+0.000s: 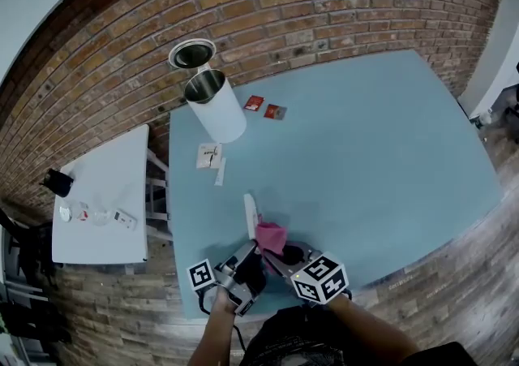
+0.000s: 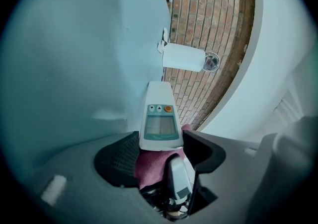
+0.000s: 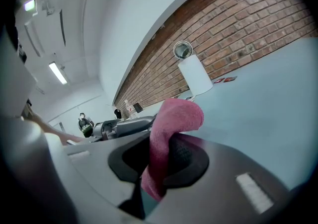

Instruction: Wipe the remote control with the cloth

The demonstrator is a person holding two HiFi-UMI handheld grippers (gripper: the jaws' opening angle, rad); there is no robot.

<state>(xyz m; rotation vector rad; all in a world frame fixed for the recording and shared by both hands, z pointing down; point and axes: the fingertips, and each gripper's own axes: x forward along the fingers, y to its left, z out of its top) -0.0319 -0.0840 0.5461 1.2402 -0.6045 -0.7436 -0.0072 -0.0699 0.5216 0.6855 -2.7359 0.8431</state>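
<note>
**A:** Entry one, state of the task?

**B:** Largest item: blue table (image 1: 365,153), filling the centre and right of the head view. It carried a white cylinder (image 1: 217,109) at upper centre and two red packets (image 1: 254,102) just right of it, all well apart from the work. The remote control (image 1: 250,214) was off the surface at lower centre, near the table's front edge. The pink cloth (image 1: 271,236) was touching its near end. Judged: wiping was under way or only starting. The cloth was against the lower end of the remote, and the screen and buttons faced the left gripper view uncovered. How much had been cleaned could not be told, so most of the body was counted as left to do.

**A:** Entry two, the claws?

**B:** Left gripper (image 2: 160,154): jaws spread wide but not empty. The remote control (image 2: 160,118) stood between them at centre frame, its lower end clamped and its button end pointing away toward the brick wall. A fold of cloth (image 2: 151,166) showed just below it, between the same jaws.

**A:** And the other?

**B:** Right gripper (image 3: 160,161): jaws pressed together on the cloth (image 3: 174,116). The cloth was pinched at lower centre of the right gripper view, with the free end curling up and over to the right. Nothing else was held.
</note>
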